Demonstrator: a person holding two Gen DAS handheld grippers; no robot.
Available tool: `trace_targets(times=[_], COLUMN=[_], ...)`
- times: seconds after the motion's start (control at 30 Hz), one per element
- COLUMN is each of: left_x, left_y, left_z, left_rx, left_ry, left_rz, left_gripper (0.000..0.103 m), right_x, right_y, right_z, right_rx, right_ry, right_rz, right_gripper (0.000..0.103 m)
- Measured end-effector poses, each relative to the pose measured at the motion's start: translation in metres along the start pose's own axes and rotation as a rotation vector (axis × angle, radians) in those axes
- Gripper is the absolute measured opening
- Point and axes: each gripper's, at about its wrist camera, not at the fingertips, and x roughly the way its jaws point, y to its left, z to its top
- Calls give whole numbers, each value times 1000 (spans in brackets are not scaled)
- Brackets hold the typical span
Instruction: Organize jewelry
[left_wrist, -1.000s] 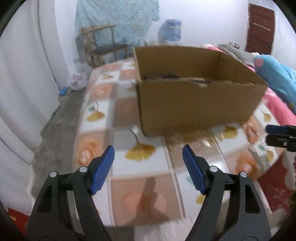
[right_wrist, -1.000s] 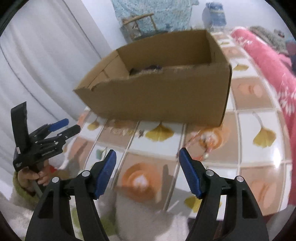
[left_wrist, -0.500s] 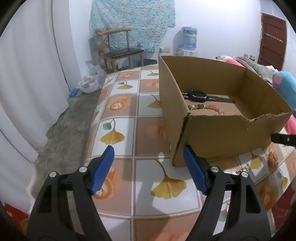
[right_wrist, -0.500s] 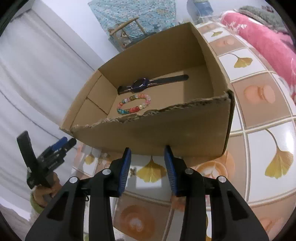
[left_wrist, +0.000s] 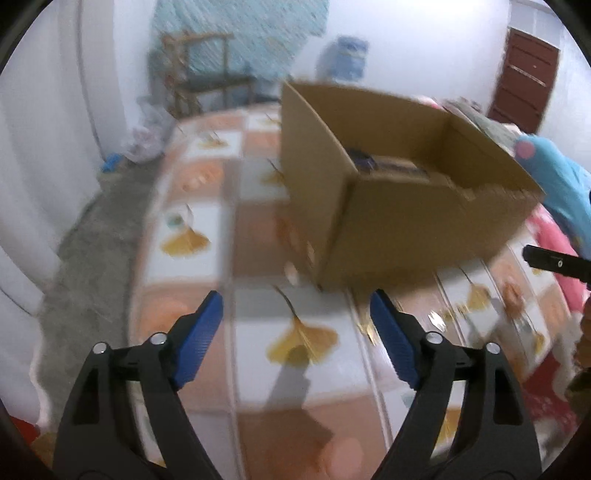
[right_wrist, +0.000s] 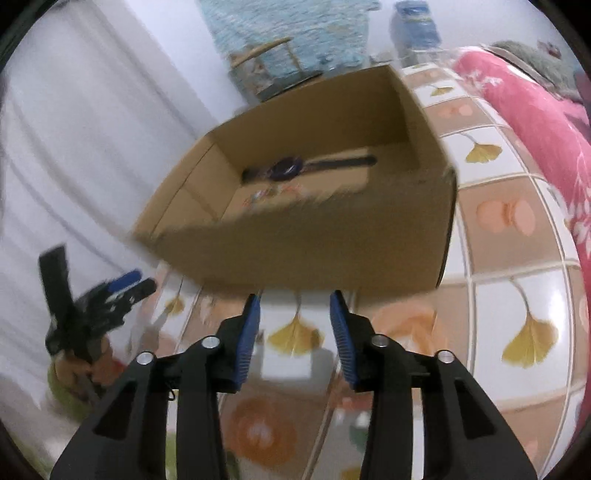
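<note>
Jewelry sits inside the open cardboard box (right_wrist: 306, 236): I see a dark watch (right_wrist: 291, 168) lying flat on the box floor and, nearer the front wall, a blurred beaded bracelet (right_wrist: 271, 194). The box stands on the worktop (right_wrist: 517, 302), which is covered with a ginkgo-leaf cloth. A small gold-coloured piece (left_wrist: 437, 319) lies on the cloth in front of the box; it is too smeared for me to name.

My left claw (left_wrist: 295, 339) hangs above the cloth short of the box corner, its blue pads set wide with nothing between them; they have just been opening further. My right claw (right_wrist: 295, 332) hovers before the box's front wall, pads set narrower but apart, empty, and has just been opening a little. In the right wrist view a hand (right_wrist: 79, 369) grips the left claw at the far left.
</note>
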Motion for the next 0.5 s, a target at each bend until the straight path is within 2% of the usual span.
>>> trace_targets(times=[0.1,0.2,0.27,0.4,0.5], left_x=[5,12,17,26,27], left_y=[-6,-12,-16,-28,-31], left_z=[-15,-25,-29,-35,-35], left_rx=[16,30,41,118,121], left_ry=[67,110,127,156,165], left_rz=[-29,-40,-26,49,47], left_gripper=[82,83,85,88,93], right_x=[8,23,28,31,30], right_y=[13,21,24,19,4], right_z=[-26,-44,-45,-39,-35], right_rx=[-11,-9,-24,-31,19], right_ry=[75,132,135,125,123], right_rz=[6,-32,-72,-108,-101], right_gripper=[44,44,44,44,45])
